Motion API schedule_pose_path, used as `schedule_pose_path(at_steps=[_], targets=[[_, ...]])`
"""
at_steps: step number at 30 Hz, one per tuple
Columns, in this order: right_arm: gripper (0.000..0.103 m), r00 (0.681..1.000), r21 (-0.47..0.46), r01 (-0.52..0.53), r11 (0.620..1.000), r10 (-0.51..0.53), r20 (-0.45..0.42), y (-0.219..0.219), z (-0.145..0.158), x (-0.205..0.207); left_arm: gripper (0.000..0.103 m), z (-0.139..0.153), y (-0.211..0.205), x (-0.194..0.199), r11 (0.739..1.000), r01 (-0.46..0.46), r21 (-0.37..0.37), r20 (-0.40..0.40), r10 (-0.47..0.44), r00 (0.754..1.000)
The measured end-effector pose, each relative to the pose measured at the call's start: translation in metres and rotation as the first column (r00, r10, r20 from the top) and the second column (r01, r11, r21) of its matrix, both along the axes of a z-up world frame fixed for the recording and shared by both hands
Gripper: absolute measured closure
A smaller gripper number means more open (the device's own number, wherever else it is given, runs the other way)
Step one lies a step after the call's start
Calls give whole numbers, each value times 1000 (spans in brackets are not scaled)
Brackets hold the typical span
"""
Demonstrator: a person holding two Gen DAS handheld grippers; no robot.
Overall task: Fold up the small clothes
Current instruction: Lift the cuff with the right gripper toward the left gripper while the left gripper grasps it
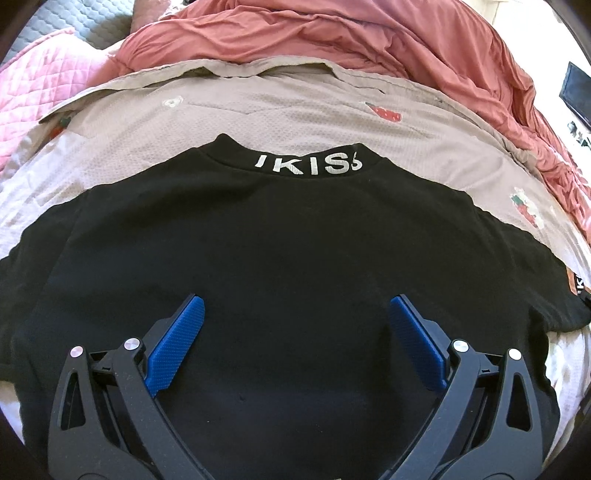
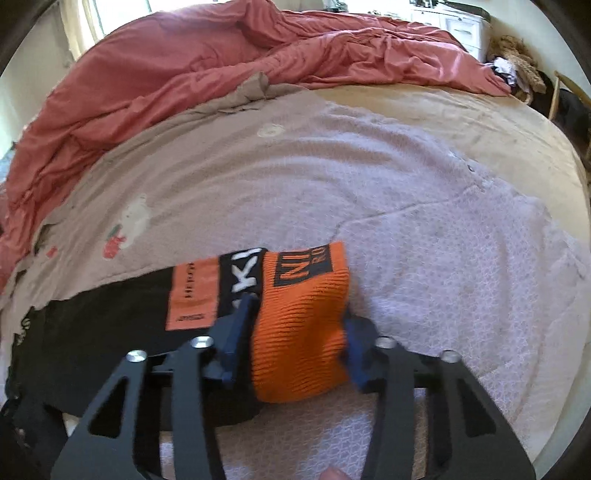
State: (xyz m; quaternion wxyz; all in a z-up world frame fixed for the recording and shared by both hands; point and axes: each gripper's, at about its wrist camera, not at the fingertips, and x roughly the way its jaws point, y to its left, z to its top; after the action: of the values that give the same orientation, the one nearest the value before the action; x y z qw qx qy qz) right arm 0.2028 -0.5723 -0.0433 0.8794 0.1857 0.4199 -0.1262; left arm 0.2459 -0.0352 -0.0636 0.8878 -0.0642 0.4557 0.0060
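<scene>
The right claw (image 2: 301,328) is clamped on the orange cuff (image 2: 303,325) of the black shirt (image 1: 280,236); the left claw (image 1: 295,306) hovers over the shirt, fingers apart, on the bed (image 2: 461,240).

Daylight is washing over a bed (image 2: 480,122) where a rumpled salmon duvet (image 2: 221,55) is lying bunched behind a taupe strawberry-print blanket (image 1: 295,118); white drawers (image 2: 458,26) are standing beyond.

Rumpled red duvet (image 2: 207,70), beige strawberry-print blanket (image 1: 295,122), pink quilt (image 1: 40,92), white drawers (image 2: 458,22) at back
</scene>
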Motion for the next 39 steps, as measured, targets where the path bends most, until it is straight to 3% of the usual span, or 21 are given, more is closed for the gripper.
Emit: schedule_pose_path(at_steps=[3, 9, 13, 18, 23, 30, 35, 38, 39], targets=[[86, 998, -11, -28, 1000, 28, 50, 8, 14, -5, 9, 1, 1, -1, 1000, -2, -12, 7, 2, 1000], [86, 976, -10, -124, 992, 124, 177, 52, 58, -7, 9, 9, 8, -7, 999, -16, -52, 27, 17, 999], [86, 940, -1, -228, 974, 221, 258, 100, 87, -2, 9, 18, 15, -12, 998, -26, -63, 49, 29, 998], [86, 876, 28, -387, 922, 358, 322, 172, 109, 11, 9, 30, 33, -16, 992, -65, -106, 74, 73, 995], [85, 813, 70, -533, 843, 487, 320, 253, 103, 30, 9, 37, 53, -19, 985, -106, -138, 84, 119, 989], [84, 771, 64, -615, 786, 582, 259, 339, 79, 46, 9, 43, 72, -21, 980, -145, -134, 95, 158, 983], [79, 737, 37, -662, 748, 641, 215, 377, 61, 47, 9, 46, 87, -22, 973, -182, -143, 106, 198, 975], [68, 694, 63, -707, 704, 674, 252, 386, 63, 40, 9, 46, 100, -24, 963, -209, -172, 104, 229, 968], [65, 693, 65, -707, 704, 673, 259, 385, 64, 40, 9, 46, 103, -24, 959, -216, -183, 101, 237, 966]])
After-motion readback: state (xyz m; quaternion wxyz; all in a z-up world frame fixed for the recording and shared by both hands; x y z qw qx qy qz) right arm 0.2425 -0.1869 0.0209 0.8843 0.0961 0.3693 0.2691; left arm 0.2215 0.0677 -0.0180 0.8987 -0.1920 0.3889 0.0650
